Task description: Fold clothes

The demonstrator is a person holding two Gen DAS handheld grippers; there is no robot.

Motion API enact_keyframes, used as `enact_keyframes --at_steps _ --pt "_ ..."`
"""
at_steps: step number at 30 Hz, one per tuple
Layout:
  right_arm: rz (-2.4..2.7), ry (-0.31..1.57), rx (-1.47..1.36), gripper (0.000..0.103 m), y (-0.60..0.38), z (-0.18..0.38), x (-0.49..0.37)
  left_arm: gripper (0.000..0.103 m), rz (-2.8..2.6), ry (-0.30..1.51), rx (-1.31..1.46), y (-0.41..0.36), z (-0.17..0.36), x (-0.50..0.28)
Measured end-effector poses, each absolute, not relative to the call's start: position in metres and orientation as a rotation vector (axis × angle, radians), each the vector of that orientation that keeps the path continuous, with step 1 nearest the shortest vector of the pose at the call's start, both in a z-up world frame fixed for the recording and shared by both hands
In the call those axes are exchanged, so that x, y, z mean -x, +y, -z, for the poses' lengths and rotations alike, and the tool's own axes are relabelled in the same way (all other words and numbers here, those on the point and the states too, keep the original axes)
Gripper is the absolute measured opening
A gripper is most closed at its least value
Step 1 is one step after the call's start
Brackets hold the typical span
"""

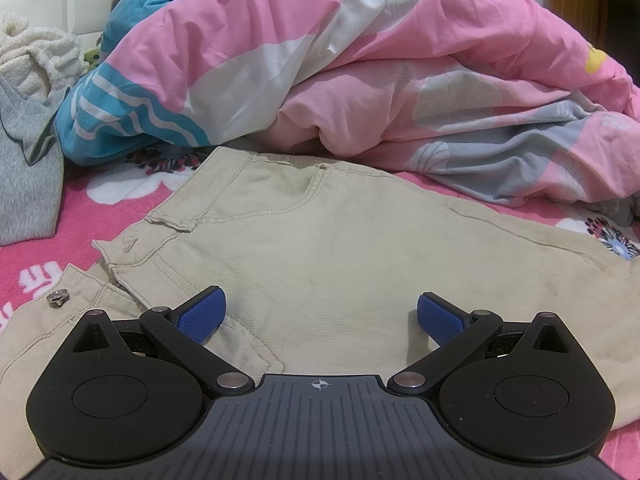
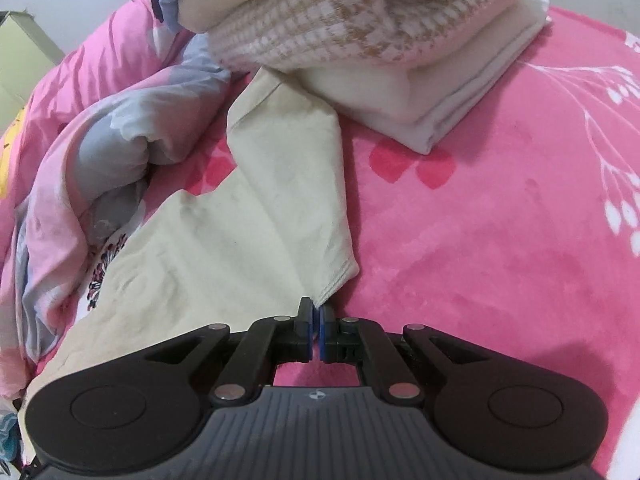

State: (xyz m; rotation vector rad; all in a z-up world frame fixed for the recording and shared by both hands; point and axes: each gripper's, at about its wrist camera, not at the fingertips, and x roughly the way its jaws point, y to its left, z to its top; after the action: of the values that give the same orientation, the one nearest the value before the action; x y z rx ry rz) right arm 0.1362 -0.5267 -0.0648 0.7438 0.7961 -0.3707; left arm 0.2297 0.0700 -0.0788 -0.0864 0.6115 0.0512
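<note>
the beige trousers (image 1: 320, 248) run under the left claw (image 1: 320, 316) at 6 o'clock; the folded stack (image 2: 400, 40) is cropped at 12.

The left wrist view sits low and close over the beige cotton trousers (image 1: 320, 248), facing the rumpled pink quilt (image 1: 400, 60) at 12 o'clock. The right wrist view looks down steeply along a trouser leg toward folded cream knitwear (image 2: 360, 32) at 12 o'clock. Both share the trousers and the pink fleece bed cover (image 2: 500, 220).
</note>
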Motion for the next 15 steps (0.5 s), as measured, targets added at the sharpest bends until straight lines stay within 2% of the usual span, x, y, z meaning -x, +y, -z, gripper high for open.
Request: enact_keyframes --at_steps 10,13,14,15 --pt "0.408 0.717 -0.677 0.015 -0.517 0.046 -0.095 0.103 -0.053 0.615 0.081 0.070 0.078 -0.230" --pt "0.379 0.735 -0.608 0.033 -0.500 0.045 -0.080 0.103 -0.051 0.614 0.084 0.070 0.078 -0.229" --pt "0.360 0.747 -0.565 0.043 -0.492 0.046 -0.078 0.103 -0.051 0.613 0.085 0.070 0.078 -0.229" --pt "0.351 0.760 -0.512 0.045 -0.485 0.048 -0.077 0.103 -0.050 0.613 0.087 0.070 0.078 -0.229"
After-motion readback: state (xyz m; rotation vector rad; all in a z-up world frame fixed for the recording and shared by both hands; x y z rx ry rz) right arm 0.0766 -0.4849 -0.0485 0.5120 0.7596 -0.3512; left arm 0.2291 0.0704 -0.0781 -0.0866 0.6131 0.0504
